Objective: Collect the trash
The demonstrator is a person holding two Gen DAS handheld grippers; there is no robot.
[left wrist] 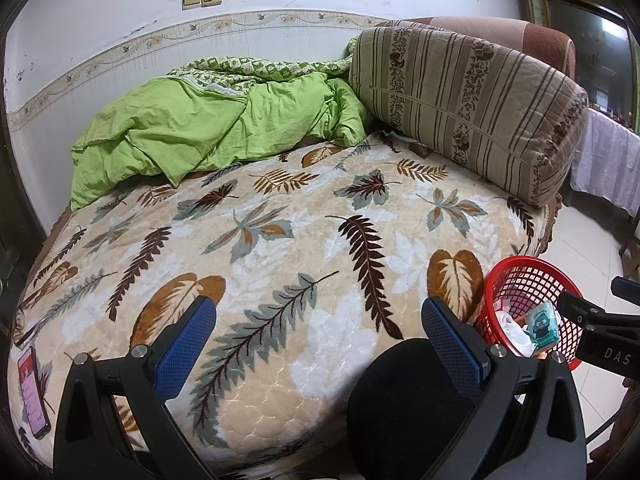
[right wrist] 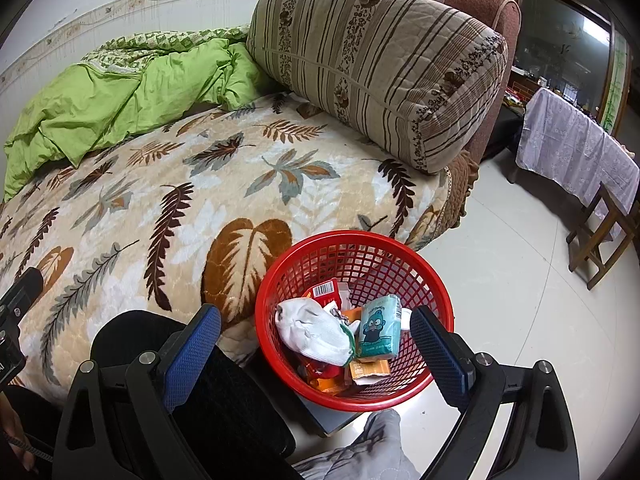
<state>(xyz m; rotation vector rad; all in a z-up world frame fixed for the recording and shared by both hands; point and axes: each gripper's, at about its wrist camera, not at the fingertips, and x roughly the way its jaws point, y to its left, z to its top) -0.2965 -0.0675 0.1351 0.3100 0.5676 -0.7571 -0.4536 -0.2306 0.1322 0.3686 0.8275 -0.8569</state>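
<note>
A red mesh basket (right wrist: pixel 400 258) stands on the floor beside the bed; it also shows in the left wrist view (left wrist: pixel 520 276). It holds a white sock (right wrist: pixel 316 330), a teal tissue pack (right wrist: pixel 378 328), a red packet (right wrist: pixel 326 292) and orange wrappers (right wrist: pixel 368 372). My right gripper (right wrist: pixel 316 344) is open and empty, hovering over the basket. My left gripper (left wrist: pixel 316 332) is open and empty above the leaf-patterned bedspread (left wrist: pixel 280 240).
A phone (left wrist: pixel 34 392) lies on the bed's left edge. A green quilt (left wrist: pixel 208 124) and a striped bolster (left wrist: pixel 472 108) lie at the back. A wooden stool (right wrist: pixel 604 232) and a draped table (right wrist: pixel 576 148) stand right. My dark-clothed knee (right wrist: pixel 224 392) is near.
</note>
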